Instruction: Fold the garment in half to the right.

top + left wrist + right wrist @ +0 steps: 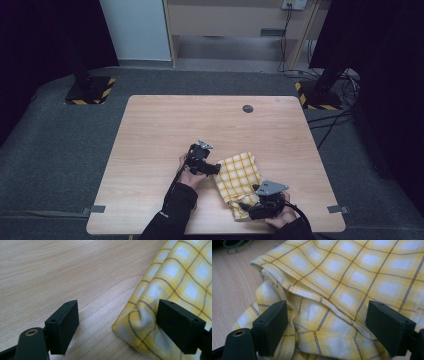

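Observation:
A yellow checked cloth (239,176) lies folded and rumpled on the wooden table (165,130), near its front edge. My left gripper (216,169) is at the cloth's left edge, open; in the left gripper view a cloth (172,285) corner lies between its jaws, and the right jaw rests on the fabric. My right gripper (246,207) is at the cloth's near end, open, with its jaws straddling layered folds of the cloth (342,297). A hand in a dark sleeve holds each gripper.
A small dark round grommet (247,108) sits in the table near its far edge. Grey carpet surrounds the table. Two stand bases with yellow-black tape (90,90) (320,95) and cables (340,80) lie beyond the far corners.

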Action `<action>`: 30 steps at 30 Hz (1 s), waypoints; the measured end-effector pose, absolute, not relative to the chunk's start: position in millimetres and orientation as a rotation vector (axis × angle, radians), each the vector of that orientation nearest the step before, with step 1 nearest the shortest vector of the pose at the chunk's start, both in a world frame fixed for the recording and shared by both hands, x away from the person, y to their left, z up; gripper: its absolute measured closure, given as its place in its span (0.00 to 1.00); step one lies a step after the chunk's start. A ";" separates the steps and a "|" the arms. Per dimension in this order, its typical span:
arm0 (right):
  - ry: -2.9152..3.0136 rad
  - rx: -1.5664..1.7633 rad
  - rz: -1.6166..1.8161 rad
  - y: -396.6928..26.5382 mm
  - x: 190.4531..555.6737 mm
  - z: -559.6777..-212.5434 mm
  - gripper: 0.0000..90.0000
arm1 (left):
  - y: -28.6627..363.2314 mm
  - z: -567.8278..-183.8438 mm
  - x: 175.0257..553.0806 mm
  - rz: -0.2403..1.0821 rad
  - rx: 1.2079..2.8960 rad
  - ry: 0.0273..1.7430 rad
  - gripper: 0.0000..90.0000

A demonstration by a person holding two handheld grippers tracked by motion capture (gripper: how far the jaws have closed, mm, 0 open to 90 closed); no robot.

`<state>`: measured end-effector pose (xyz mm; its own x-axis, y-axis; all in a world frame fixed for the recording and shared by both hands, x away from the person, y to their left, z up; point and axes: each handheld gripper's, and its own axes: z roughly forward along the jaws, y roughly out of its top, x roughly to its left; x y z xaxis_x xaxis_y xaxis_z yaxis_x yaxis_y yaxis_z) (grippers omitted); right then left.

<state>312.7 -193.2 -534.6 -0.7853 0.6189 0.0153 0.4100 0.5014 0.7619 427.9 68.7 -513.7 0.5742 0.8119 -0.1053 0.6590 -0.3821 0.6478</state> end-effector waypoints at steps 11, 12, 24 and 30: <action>2.416 0.859 1.308 -198.4 312.8 -495.3 0.11 | 77.6 -494.1 393.2 0.065 2.000 1.098 0.15; 2.402 0.862 1.310 -197.7 315.8 -492.5 0.11 | 77.5 -493.0 388.0 0.069 2.005 1.089 0.15; 2.301 1.005 1.256 -182.3 370.7 -494.7 0.12 | 75.4 -503.1 337.3 0.138 2.064 1.019 0.13; 2.276 1.116 1.195 -176.4 396.7 -508.0 0.14 | 59.0 -514.0 330.1 0.200 2.142 0.992 0.12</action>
<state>396.7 -176.4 -508.0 -0.6350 0.7702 0.0597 0.4865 0.3387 0.8054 330.1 59.0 -514.0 0.6871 0.7084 -0.1616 0.5906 -0.4150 0.6920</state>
